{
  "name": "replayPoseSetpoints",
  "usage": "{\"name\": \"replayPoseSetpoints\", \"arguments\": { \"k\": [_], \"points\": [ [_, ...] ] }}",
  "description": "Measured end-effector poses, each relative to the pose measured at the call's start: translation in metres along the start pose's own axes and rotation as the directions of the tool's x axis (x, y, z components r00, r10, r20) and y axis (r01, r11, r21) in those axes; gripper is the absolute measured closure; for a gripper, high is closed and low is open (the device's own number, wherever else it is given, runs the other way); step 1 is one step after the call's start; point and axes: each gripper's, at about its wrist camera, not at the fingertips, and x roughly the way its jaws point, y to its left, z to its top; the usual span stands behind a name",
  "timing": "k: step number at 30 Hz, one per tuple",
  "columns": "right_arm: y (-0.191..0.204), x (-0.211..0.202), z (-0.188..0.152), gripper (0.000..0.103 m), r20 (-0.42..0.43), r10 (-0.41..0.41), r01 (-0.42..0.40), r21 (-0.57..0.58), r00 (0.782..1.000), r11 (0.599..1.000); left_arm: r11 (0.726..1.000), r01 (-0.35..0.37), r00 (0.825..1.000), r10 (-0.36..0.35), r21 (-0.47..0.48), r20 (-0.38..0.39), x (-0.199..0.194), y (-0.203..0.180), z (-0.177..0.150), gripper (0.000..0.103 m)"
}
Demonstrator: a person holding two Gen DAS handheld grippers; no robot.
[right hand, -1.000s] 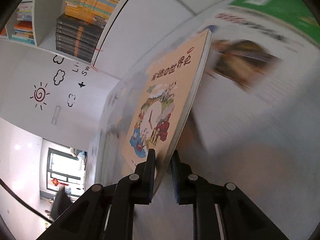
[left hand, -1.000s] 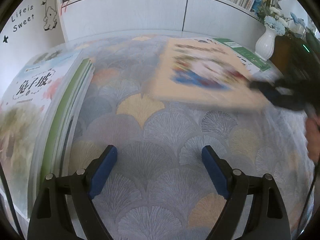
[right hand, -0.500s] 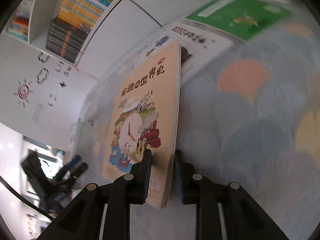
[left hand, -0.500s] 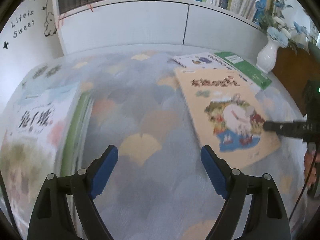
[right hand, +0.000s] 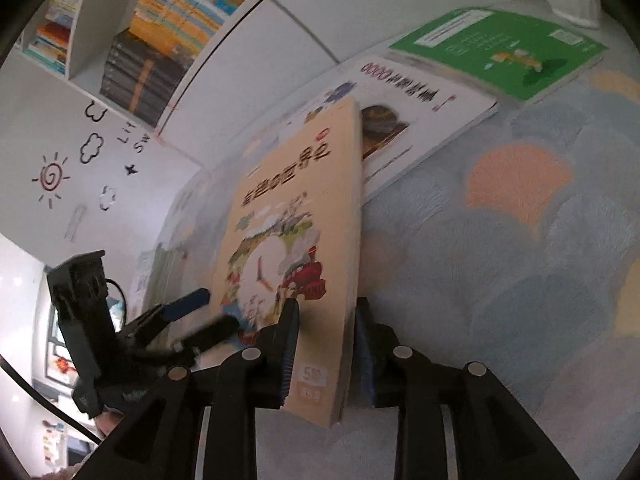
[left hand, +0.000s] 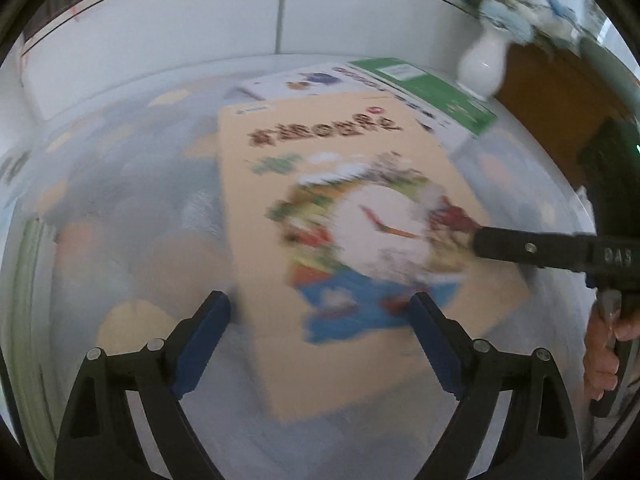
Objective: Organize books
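Observation:
A beige picture book (left hand: 360, 216) with a train on its cover lies on the patterned tablecloth (left hand: 132, 216), its far corner on a white book (left hand: 304, 80). My left gripper (left hand: 318, 332) hovers over the book's near end with its jaws opening wide and its blue pads (left hand: 204, 336) clear of the cover. My right gripper (right hand: 326, 344) straddles the book's (right hand: 320, 240) right edge. Its jaws are opening, the book is still between them, and the pads look slack on it. In the left wrist view it (left hand: 478, 244) reaches in from the right.
A green book (right hand: 500, 48) lies beside the white book (right hand: 420, 120) at the table's far side. A white vase (left hand: 480, 64) stands behind them. A stack of books (left hand: 32, 280) sits at the left edge. A white bookcase (left hand: 180, 20) backs the table. A person's hand (left hand: 604, 352) holds the right gripper.
The right gripper brought the beige book down from a raised tilt onto the table and its jaws widened. The left gripper swung right from the stack to above the book.

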Motion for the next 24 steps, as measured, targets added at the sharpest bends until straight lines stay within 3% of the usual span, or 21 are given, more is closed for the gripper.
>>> {"name": "replayPoseSetpoints", "arguments": {
  "k": [4,7,13,16,19,24],
  "points": [
    [0.022,0.003,-0.017,0.074,0.021,-0.066,0.068,-0.085,0.998,0.994,1.0,-0.01,1.0,0.01,-0.021,0.008,-0.007,0.007,-0.004,0.015],
    [0.024,0.002,-0.028,0.075,0.001,-0.027,0.027,-0.058,1.0,0.998,0.994,-0.11,0.994,0.111,-0.026,0.026,-0.014,0.019,-0.005,0.016],
    [0.023,-0.008,-0.041,0.08,0.005,-0.048,0.048,-0.067,0.999,0.997,0.971,-0.163,0.985,0.171,-0.176,0.03,-0.006,0.055,0.007,0.013],
    [0.015,-0.011,-0.038,0.079,0.031,-0.039,0.04,-0.018,0.999,0.999,0.981,-0.106,0.994,0.109,-0.161,0.01,0.0,0.051,0.013,0.013],
    [0.005,-0.007,-0.029,0.078,0.037,0.019,-0.021,0.051,0.999,0.998,0.993,-0.056,0.998,0.057,-0.104,0.005,0.007,0.038,0.016,0.012],
    [0.022,0.001,-0.032,0.078,0.021,-0.02,0.021,-0.07,1.0,0.997,0.999,-0.008,1.0,0.008,-0.039,-0.005,0.002,0.015,0.001,0.011]
  ]
}}
